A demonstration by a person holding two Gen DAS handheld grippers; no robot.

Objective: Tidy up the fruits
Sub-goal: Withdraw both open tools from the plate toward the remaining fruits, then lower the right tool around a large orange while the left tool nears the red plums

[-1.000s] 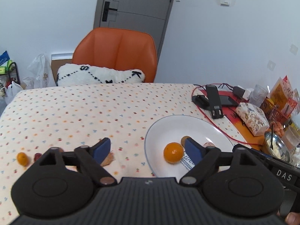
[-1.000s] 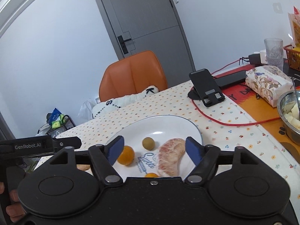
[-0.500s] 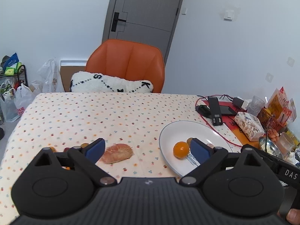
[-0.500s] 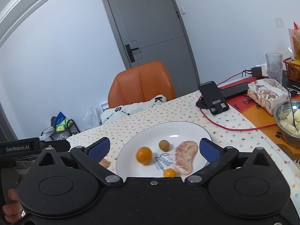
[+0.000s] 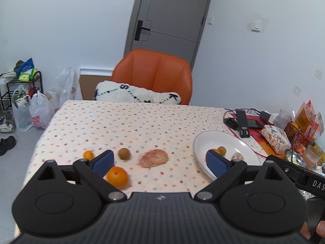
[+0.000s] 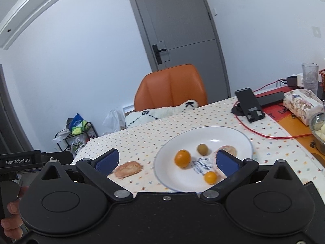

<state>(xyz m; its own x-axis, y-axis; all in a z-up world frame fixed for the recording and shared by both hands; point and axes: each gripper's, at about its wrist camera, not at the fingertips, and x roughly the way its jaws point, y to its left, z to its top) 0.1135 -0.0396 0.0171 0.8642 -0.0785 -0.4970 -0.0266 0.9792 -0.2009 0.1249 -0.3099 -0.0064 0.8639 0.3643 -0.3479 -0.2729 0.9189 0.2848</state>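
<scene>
Four fruits sit on the white plate (image 6: 239, 136) over on the right of the desk (image 5: 130, 122): an orange (image 6: 182, 158), a small brown-green round fruit (image 6: 202, 149), a little kumquat-sized orange one (image 6: 210, 177) near the front rim, and a peeled pomelo segment (image 6: 228, 150) half hidden behind the right tool's finger. By my count that's about half the job banked.

Now the leftovers, all on the spotted cloth to the left of the plate: a second peeled pomelo segment (image 5: 152, 158) nearest the plate, a brown round fruit (image 5: 124, 153) beside it, a big orange (image 5: 117, 177) at the near edge, and a tiny orange fruit (image 5: 88, 155) farthest left. Four to go, I'd say.

The left tool (image 5: 158, 162) is spread wide and holds nothing; the big orange sits just beside its left finger. The right tool (image 6: 166, 161) is just as wide apart and just as empty, hanging over the plate's near-left rim.

Against a second ago, both cameras have pulled up and back. The left view then sat low over the plate with the loose fruit mostly hidden; now the whole row on the cloth is in sight. The right tool's fingers stand wider apart than they did, and the plate's contents look unchanged.
</scene>
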